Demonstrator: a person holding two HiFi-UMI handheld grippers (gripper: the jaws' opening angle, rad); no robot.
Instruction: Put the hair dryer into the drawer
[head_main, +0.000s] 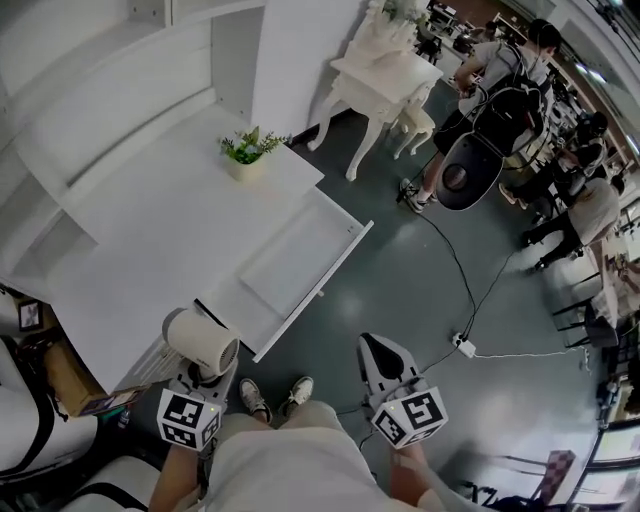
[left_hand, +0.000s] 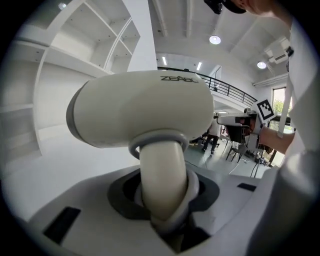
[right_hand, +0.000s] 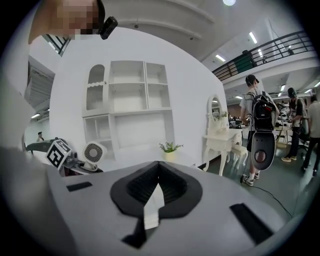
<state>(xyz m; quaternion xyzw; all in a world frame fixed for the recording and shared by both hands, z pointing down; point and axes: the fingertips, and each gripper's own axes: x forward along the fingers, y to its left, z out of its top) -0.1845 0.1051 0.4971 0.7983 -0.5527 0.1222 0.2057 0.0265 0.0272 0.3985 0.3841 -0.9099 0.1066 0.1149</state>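
The cream-white hair dryer (head_main: 203, 343) is upright in my left gripper (head_main: 207, 373), just off the near left corner of the white desk (head_main: 150, 230). In the left gripper view its barrel (left_hand: 145, 107) fills the frame, and the jaws of the left gripper (left_hand: 165, 202) are shut around its handle (left_hand: 162, 175). The desk's drawer (head_main: 300, 262) is pulled out, and the inside that shows is bare white. My right gripper (head_main: 377, 347) hovers over the floor right of the drawer. Its jaws (right_hand: 158, 169) are together with nothing in them. The right gripper view also catches the hair dryer (right_hand: 93, 151) at the left.
A small potted plant (head_main: 250, 150) stands on the desk's far corner, with shelves (right_hand: 127, 95) behind. A white dressing table (head_main: 385, 75) and a person with a backpack (head_main: 500, 95) are beyond. A cable and power strip (head_main: 463, 346) lie on the floor. My shoes (head_main: 275, 397) are below the drawer.
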